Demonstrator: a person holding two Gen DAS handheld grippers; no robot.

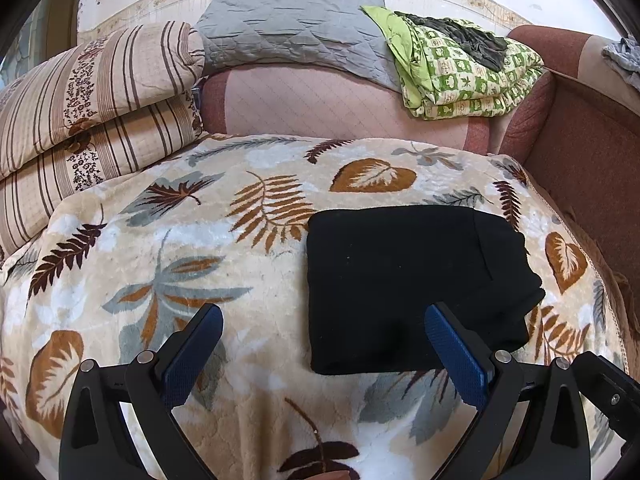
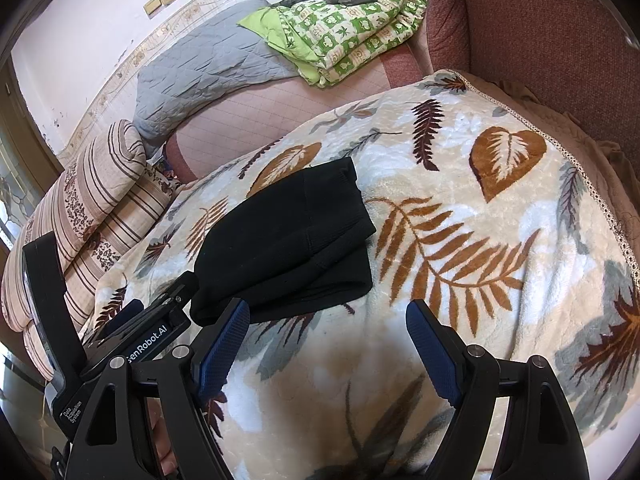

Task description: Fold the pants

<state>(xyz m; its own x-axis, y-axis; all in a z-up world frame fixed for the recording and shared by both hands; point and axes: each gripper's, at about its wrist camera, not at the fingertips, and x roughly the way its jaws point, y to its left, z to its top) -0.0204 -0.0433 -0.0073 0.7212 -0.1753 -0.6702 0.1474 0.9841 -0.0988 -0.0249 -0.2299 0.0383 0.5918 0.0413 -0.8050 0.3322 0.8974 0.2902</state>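
Folding Looks Finished, Both Grippers Released

Resting at the far left are striped pillows (image 1: 92, 96), stacked against the wall, with a grey quilt (image 1: 292, 36) draped over the sofa back just to their right. Nearer, a leaf-patterned blanket (image 1: 160, 240) covers the seat and serves as the working surface.

The left hand-held gripper (image 1: 324, 344) hangs over the near edge of this blanket, jaws spread wide and grasping nothing; its right finger sits in front of the near edge of the pants, though contact cannot be judged. The pants (image 1: 408, 284) lie right of centre on the blanket as a compact black rectangle, several layers deep, with an uneven stepped edge on their right side. Farther back and right sits a folded green checked blanket (image 1: 468, 76) with a dark garment on top.

The right hand-held gripper (image 2: 328, 328) is likewise released, hovering near and just right of the pants, apart from them.

By my reading, the folding is essentially complete and this is the finishing stage. Any next move would call for only light work: squaring the stepped right edge or pressing the bundle flat, without dragging the top layers out of line.
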